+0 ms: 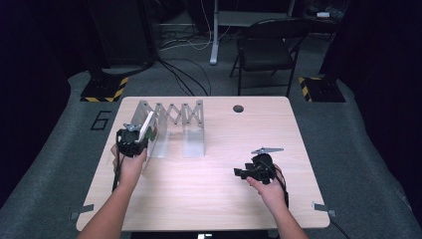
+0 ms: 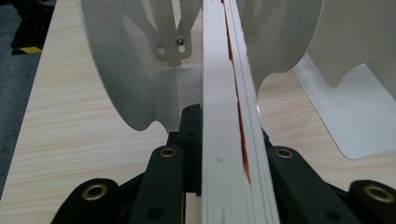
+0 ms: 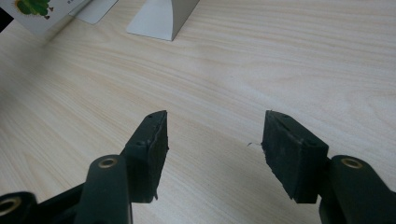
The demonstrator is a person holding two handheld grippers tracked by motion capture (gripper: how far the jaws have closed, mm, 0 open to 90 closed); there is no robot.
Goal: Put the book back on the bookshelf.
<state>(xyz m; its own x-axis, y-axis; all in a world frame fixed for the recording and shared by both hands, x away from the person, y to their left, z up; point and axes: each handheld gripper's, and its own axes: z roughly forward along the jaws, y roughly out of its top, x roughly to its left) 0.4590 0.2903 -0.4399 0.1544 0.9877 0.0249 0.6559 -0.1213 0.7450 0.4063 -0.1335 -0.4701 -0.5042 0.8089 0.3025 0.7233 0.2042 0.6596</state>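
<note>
While the left gripper (image 1: pixel 133 142) stands clamped on a thin white book (image 1: pixel 147 127), the entry reads as follows.

Book: held on edge, spine end toward the hand, at about 9 o'clock on the worktop (image 1: pixel 209 199). In the left gripper view the book (image 2: pixel 229 121) runs straight up between the black jaws, a red strip showing along its page edge, with the rack's curved metal dividers (image 2: pixel 126 70) to either side of it. Whether its far end already sits between two dividers or just short of them cannot be told.

Rack: folding metal book rack (image 1: pixel 171 127), scissor-linked, at about 11 o'clock, dividers upright, slots seemingly unfilled.

Right gripper (image 1: pixel 246 173): at about 4 o'clock, resting low over bare wood, well apart from the rack. In the right gripper view the right gripper (image 3: pixel 215 140) has its jaws apart, with nothing between them.

Step in hand, as judged: filing the book into the leftmost slot of the rack.

Next move, as judged: ease the book forward and down, keeping it parallel to the dividers so that its corners do not catch, until its lower edge rests on the rack base; then let go. The idle gripper could steady the rack if it slides.
</note>
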